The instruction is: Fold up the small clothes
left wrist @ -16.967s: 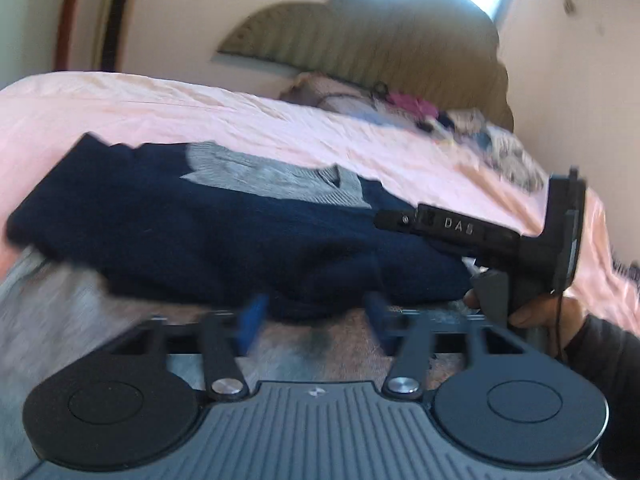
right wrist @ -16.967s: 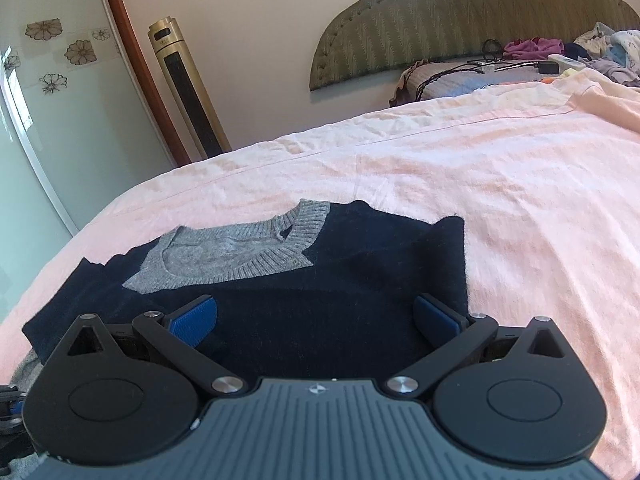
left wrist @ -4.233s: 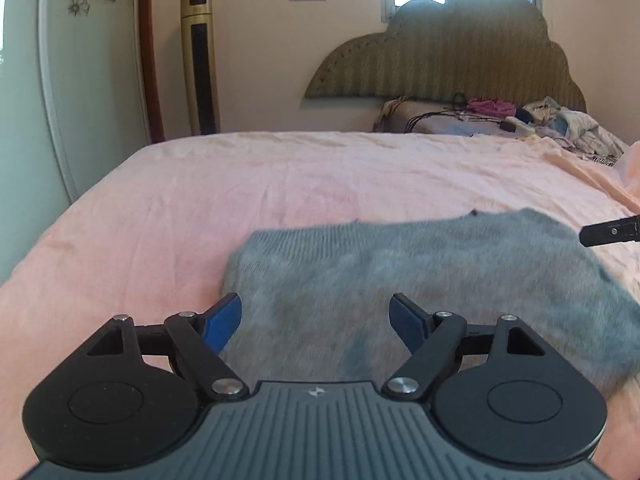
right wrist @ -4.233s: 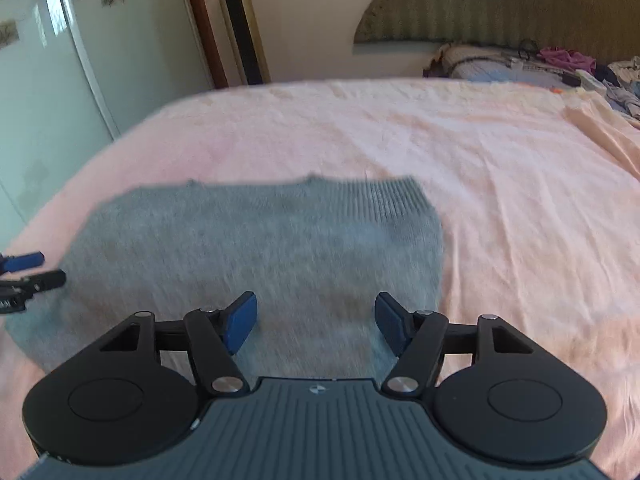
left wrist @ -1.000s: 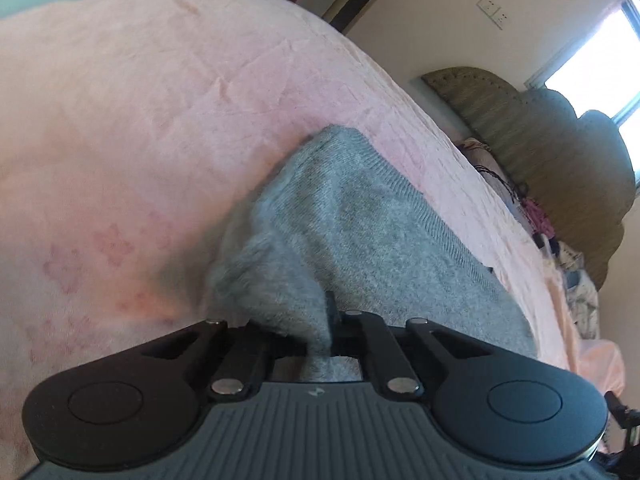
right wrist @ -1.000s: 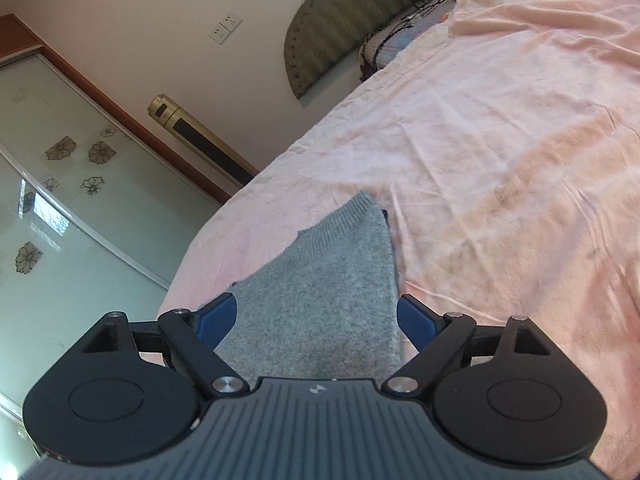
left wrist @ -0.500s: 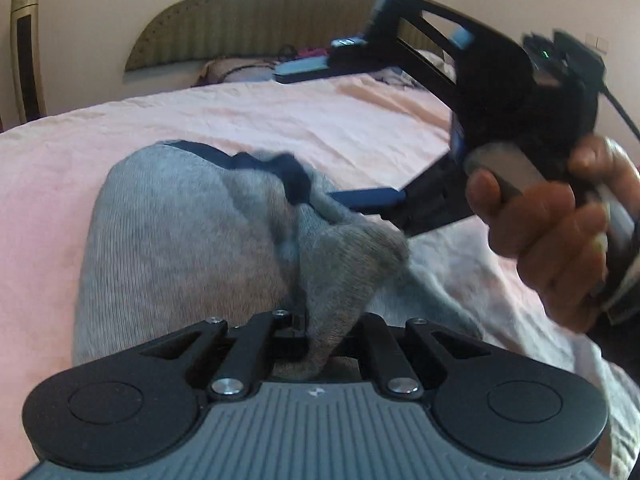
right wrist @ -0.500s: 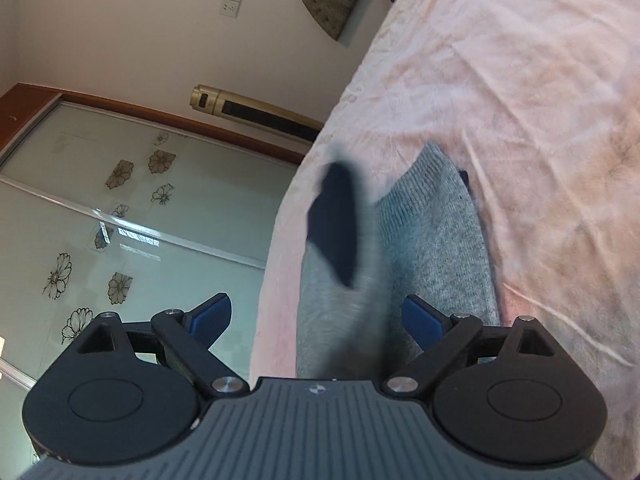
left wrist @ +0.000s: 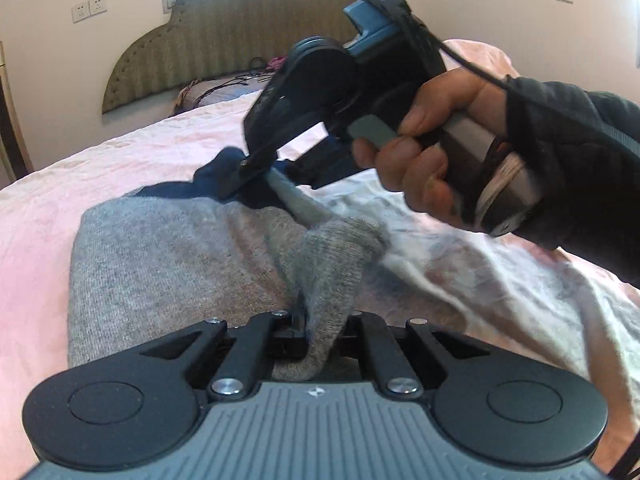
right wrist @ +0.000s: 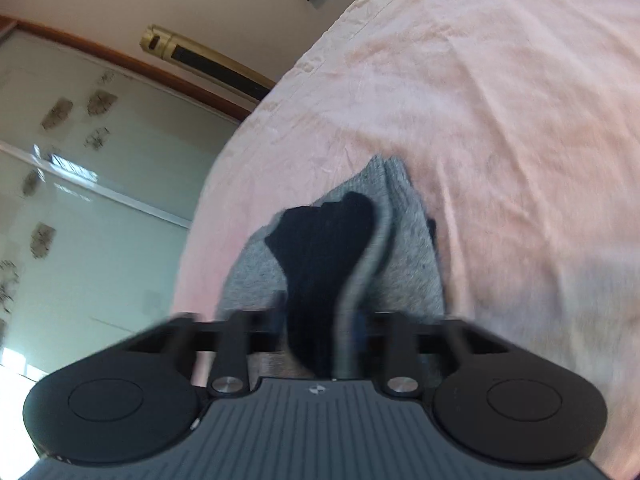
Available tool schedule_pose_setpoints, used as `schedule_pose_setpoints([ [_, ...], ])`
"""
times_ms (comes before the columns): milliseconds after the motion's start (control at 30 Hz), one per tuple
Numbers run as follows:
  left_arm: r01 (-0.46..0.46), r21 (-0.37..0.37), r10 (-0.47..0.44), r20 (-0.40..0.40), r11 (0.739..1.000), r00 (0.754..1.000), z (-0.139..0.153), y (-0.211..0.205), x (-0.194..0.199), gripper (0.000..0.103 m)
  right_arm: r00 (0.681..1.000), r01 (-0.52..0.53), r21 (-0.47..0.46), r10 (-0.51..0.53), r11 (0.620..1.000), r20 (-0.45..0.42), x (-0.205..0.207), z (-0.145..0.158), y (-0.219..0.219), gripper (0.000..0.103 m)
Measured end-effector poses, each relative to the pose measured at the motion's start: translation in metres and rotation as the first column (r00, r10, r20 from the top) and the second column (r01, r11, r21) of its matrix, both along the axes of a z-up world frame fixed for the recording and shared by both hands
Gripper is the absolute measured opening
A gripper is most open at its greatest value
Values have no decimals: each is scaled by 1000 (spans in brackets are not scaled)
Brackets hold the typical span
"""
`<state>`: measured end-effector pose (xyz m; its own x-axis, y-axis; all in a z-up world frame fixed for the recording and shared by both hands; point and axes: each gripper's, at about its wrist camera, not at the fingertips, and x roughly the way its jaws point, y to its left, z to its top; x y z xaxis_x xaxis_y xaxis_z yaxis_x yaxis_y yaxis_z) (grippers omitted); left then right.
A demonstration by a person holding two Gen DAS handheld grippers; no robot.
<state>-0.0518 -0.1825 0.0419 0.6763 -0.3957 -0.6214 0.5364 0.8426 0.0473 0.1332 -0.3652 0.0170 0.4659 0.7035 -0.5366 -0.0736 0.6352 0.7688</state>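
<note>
The sweater (left wrist: 168, 264), grey knit on the outside with a dark navy inner side, lies partly folded on the pink bedsheet (left wrist: 44, 216), and two of its edges are lifted off the bed. In the left wrist view a bunched fold of the grey knit rises from the flat part and runs straight into the left gripper (left wrist: 320, 334), whose jaws are closed tight on it. Beyond that, the right gripper (left wrist: 248, 174) comes in from the upper right, held by a hand (left wrist: 424, 148) in a dark sleeve (left wrist: 576, 152), and its tip clamps a navy and grey edge of the same sweater. In the right wrist view the right gripper's (right wrist: 320, 330) jaws have come nearly together on a strip of fabric, navy on one side and grey on the other, which stands up between them; the picture is blurred there. The rest of the sweater spreads flat on the sheet just past the fingers. Farther off stand a padded headboard (left wrist: 248, 36), a cream wall with sockets (left wrist: 90, 8), and glass doors with flower stickers (right wrist: 80, 160).
</note>
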Motion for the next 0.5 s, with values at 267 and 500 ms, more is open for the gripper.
schedule_pose_setpoints([
  [267,135,-58,-139,-74,989,987,-7,6,2,54,998,32,-99,-26,995,65,-8,-6,-23,12],
  [500,53,-318,-103,-142,947,984,22,124,4,83,981,115,2,-114,993,160,-40,18,-53,95],
])
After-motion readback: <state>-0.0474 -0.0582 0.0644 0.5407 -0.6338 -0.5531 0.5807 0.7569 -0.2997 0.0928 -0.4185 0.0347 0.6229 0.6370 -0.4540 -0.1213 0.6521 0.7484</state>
